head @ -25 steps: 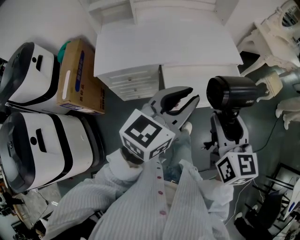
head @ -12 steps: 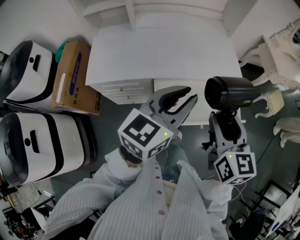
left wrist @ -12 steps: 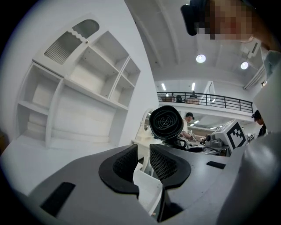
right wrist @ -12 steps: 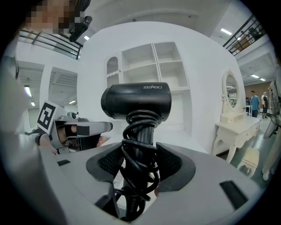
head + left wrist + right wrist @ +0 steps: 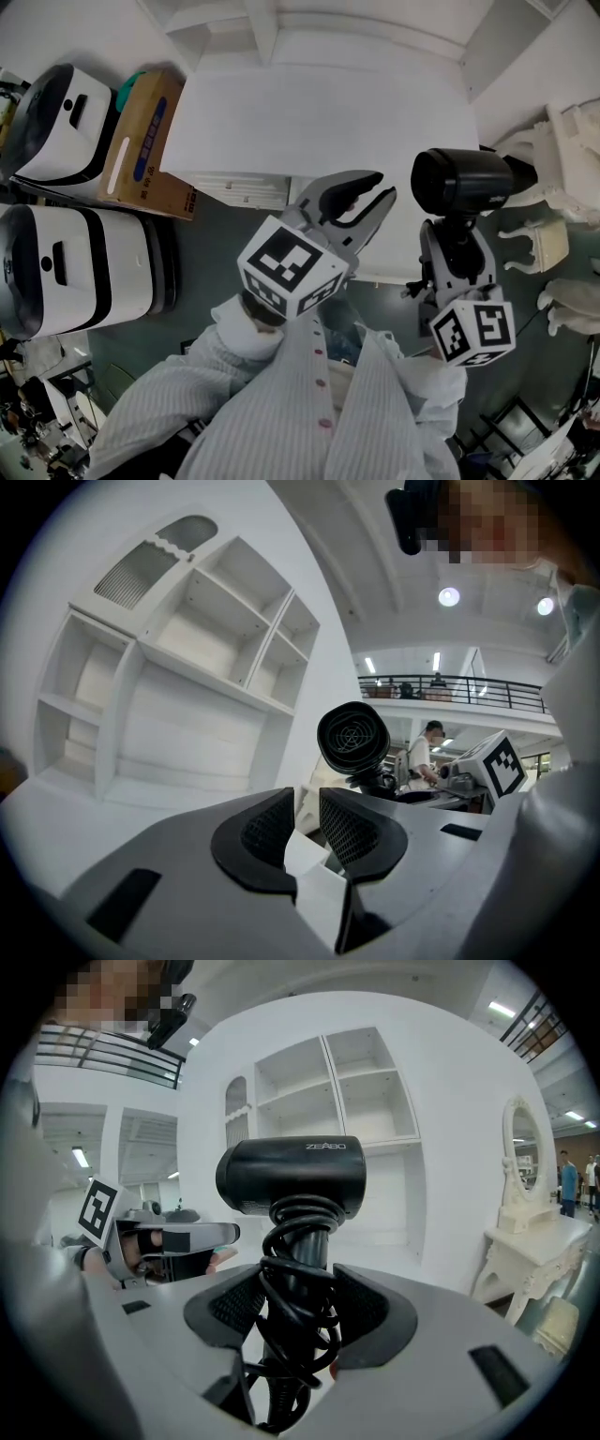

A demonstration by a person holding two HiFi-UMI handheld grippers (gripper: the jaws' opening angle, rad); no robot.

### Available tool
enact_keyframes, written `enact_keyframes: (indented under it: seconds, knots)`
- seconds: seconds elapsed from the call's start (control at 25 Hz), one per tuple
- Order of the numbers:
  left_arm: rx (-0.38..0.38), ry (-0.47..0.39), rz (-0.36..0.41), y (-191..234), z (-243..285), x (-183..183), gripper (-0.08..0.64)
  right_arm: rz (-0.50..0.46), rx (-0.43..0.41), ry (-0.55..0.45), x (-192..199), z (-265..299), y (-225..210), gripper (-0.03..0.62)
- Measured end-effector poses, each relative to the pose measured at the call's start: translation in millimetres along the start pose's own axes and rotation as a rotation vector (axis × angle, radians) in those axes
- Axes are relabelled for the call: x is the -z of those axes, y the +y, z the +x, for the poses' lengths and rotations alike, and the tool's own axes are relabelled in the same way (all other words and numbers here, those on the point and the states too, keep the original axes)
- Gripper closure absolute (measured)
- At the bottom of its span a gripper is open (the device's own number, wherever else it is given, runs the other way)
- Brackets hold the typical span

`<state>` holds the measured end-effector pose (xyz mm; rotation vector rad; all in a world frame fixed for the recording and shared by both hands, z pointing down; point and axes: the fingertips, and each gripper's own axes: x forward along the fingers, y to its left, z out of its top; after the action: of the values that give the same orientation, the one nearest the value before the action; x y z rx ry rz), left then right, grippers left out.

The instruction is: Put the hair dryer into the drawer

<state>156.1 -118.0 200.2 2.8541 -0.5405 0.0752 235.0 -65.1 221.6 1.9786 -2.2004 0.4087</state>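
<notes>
Your right gripper (image 5: 298, 1302) is clamped on the cord-wrapped handle of the hair dryer (image 5: 459, 181), holding it upright over the front right edge of the white desk (image 5: 319, 112). Your left gripper (image 5: 305, 825) holds nothing, its jaws a narrow gap apart, over the desk's front edge. A cardboard box (image 5: 145, 141) sits beside the desk's left end.

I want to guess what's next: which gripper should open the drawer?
Left. The left gripper is empty, jaws apart, near the drawers; the right gripper is shut on the hair dryer.
</notes>
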Motion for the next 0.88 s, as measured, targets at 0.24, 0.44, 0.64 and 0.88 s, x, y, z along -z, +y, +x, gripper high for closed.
enact_keyframes:
  seconds: [0.24,0.44,0.64,0.88]
  knots:
    - [-0.065,-0.009,-0.006,5.9,17.4,4.5,0.469,-0.022,-0.072,0.016,2.3,15.1,-16.3,0.387]
    - [-0.115,-0.005,-0.015,14.8,21.6,4.6,0.469,-0.024,-0.119,0.035,2.4,27.8,-23.3,0.387]
    - [-0.129,-0.012,0.0,20.5,12.4,11.7,0.469,-0.038,-0.128,0.019,7.8,32.1,-15.6,0.387]
    - [-0.138,0.0,-0.014,35.6,14.7,1.9,0.469,-0.026,-0.13,0.035,-2.0,45.3,-16.0,0.387]
